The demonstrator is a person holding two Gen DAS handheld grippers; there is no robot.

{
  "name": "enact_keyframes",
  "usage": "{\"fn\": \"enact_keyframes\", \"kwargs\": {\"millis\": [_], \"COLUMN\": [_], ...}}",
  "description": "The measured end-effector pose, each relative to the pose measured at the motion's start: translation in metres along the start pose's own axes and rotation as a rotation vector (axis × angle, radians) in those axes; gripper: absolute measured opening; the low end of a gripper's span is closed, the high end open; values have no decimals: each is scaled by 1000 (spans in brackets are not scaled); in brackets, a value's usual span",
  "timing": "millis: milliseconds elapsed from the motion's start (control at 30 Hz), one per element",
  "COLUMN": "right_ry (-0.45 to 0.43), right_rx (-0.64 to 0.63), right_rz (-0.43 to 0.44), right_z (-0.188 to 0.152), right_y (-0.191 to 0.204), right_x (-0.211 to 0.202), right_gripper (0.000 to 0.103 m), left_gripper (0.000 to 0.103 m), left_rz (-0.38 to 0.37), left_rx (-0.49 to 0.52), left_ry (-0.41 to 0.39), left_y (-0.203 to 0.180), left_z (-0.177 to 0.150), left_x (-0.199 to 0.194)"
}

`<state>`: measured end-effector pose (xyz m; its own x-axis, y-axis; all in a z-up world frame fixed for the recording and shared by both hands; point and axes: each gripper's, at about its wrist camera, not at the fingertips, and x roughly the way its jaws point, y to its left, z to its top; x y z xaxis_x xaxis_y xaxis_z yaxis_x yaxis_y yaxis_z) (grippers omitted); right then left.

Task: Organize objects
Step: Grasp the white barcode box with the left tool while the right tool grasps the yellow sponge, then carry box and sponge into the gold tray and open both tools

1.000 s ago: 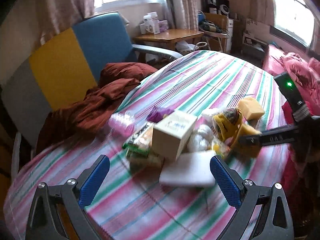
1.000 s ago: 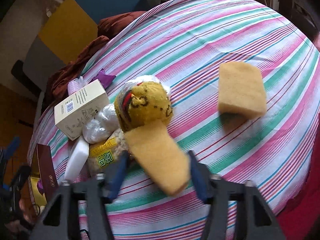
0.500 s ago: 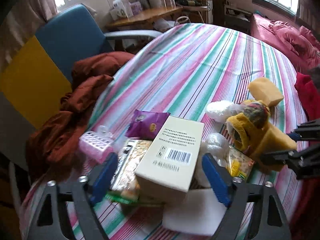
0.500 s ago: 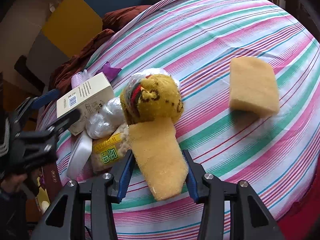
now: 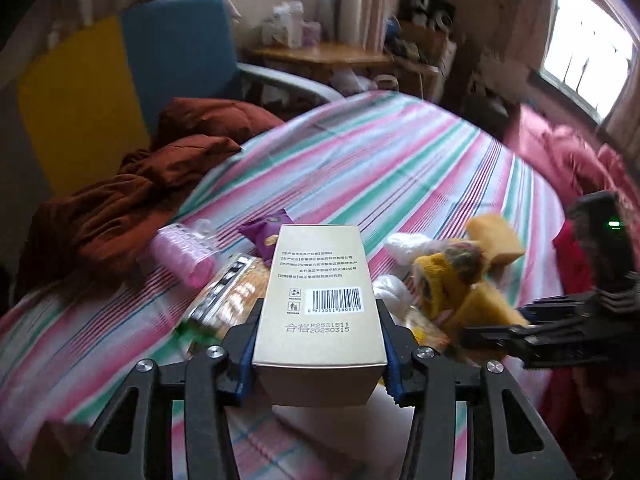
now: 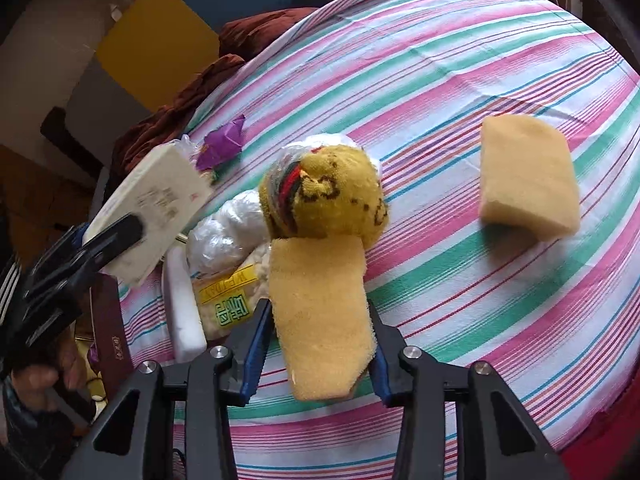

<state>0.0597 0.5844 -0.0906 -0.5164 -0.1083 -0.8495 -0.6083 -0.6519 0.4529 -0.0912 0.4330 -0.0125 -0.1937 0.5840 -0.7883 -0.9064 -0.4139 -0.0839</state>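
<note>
Near the striped table's [image 6: 460, 60] left edge, the left gripper [image 5: 320, 344], jaws just closed, clamps the cream box [image 5: 320, 300] above crowding snack packets [image 6: 228, 296]; the right gripper [image 6: 320, 344] pinches the yellow sock [image 6: 324, 312].

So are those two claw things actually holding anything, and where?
Left gripper clamps the beige cardboard box by its long sides; right gripper pinches the yellow terry sock across its flat end.
</note>
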Motion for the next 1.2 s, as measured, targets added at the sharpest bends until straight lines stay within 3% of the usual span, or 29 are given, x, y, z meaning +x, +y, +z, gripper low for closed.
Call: {"fn": "enact_keyframes", "kwargs": {"millis": [267, 333, 567, 700, 900, 1200], "right_ry": [-36, -38, -6, 5, 1, -16], "right_rx": [-47, -66, -94, -128, -185, -331], "right_rz": [103, 124, 48, 114, 131, 168], "right_z": [-7, -12, -25, -39, -62, -77], "right_y": [13, 19, 34, 43, 62, 130], "right_x": [-13, -17, -13, -21, -27, -30], "right_gripper": [43, 39, 34, 34, 34, 34], "left_gripper": [50, 50, 50, 50, 50, 50], "left_rz": [-11, -7, 11, 2, 10, 69], "left_rx": [-120, -140, -201, -233, -275, -419], "left_ry": [-90, -98, -120, -141, -173, -208], "left_y": [2, 4, 11, 16, 24, 57], "left_z": [-41, -54, -94, -111, -135, -187], "left_x": [-66, -79, -116, -132, -152, -184]}}
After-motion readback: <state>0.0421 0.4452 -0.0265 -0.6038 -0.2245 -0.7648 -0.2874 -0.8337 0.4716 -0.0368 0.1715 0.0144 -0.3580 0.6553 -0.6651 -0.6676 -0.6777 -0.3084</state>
